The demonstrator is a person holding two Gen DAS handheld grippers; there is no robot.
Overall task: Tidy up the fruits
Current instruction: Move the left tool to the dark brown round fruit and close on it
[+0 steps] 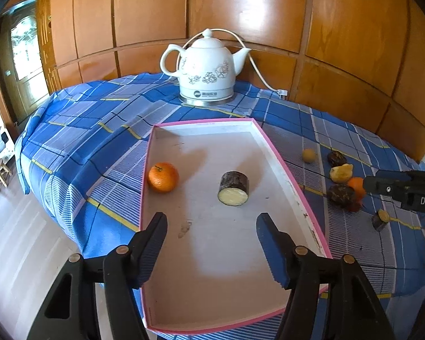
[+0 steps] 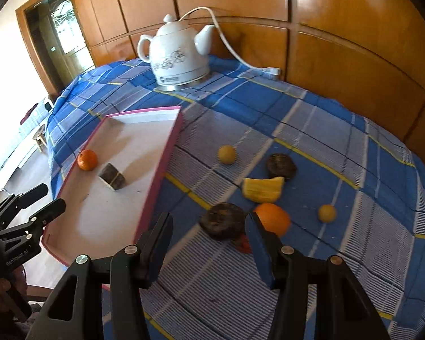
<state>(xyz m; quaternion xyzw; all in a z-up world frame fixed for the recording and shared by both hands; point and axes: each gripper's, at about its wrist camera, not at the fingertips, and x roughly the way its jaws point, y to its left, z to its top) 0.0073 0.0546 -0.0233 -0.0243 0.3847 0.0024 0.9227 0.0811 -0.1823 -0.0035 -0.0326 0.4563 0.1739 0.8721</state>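
Two handheld grippers work over a desk covered with a blue, white and yellow checked cloth (image 2: 311,119). A shallow white cardboard tray with a pink rim (image 1: 272,144) lies on the left half of the desk. It already holds a small orange tangerine (image 1: 163,180) near its left wall and a short dark-skinned cylinder of fruit with a pale cut face (image 1: 234,188) near its middle.

The left gripper (image 1: 211,248) hovers over the tray's near end, jaws wide and empty. The right gripper (image 2: 209,248) hangs above the loose fruit on the cloth to the right, jaws moderately apart and holding nothing. Below it lie a dark round wrinkled fruit (image 2: 222,223), a larger orange (image 2: 274,218), a yellow ridged slice (image 2: 263,188), another dark fruit (image 2: 280,165) and two small yellow round fruits (image 2: 227,154).

The risk, as I judge it: the dark fruit and orange lie touching, so closing jaws may nudge the orange into rolling, or catch both.

A white ceramic electric kettle (image 1: 208,68) with a cord stands at the far edge, before wood-panelled walls. A doorway lies far left.
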